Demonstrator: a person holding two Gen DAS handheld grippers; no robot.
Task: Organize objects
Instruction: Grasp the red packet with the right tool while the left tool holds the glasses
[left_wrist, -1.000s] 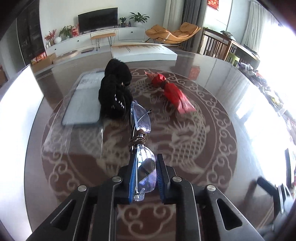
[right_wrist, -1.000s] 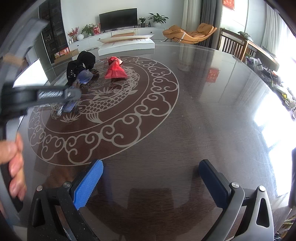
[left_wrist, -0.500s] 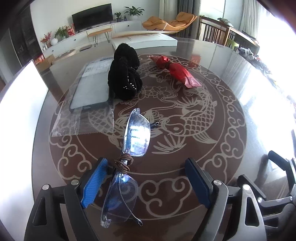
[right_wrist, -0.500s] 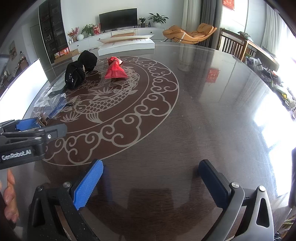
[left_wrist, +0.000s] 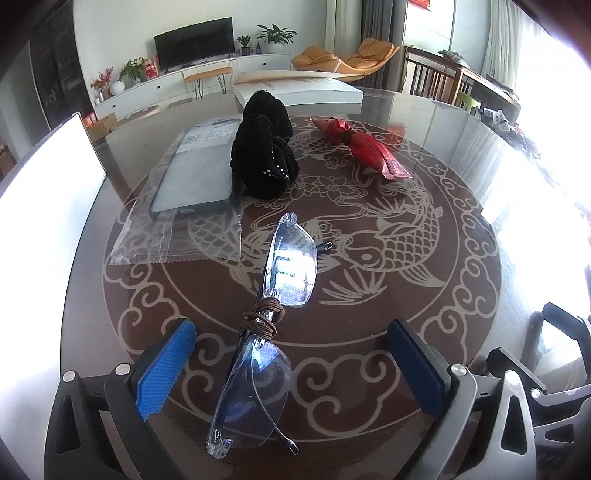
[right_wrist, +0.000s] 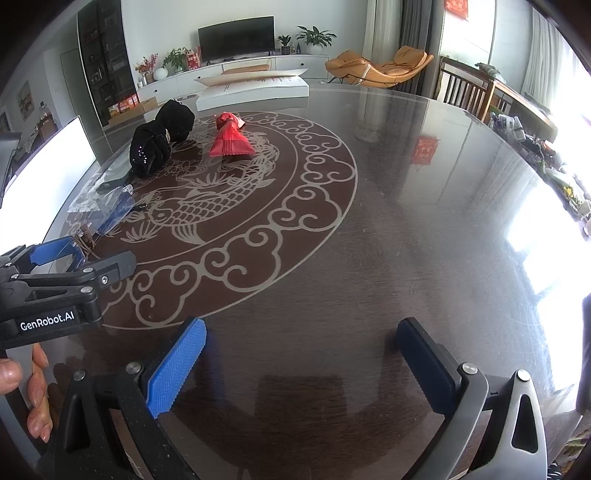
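Note:
Clear glasses with a brown cord wound round the bridge lie on the dark round table, between the fingers of my open left gripper. The glasses also show in the right wrist view. A black sequined cloth bundle and a red tied pouch lie farther back. A phone case in a clear plastic bag lies left of the bundle. My right gripper is open and empty over bare table; the left gripper shows at its left.
A white board stands at the table's left edge. A flat white box lies at the far edge. Wooden chairs stand at the right. The bundle and pouch show in the right wrist view.
My left gripper opened and let go of the glasses, which now lie on the table. It then drew back a little. The right gripper has not moved.

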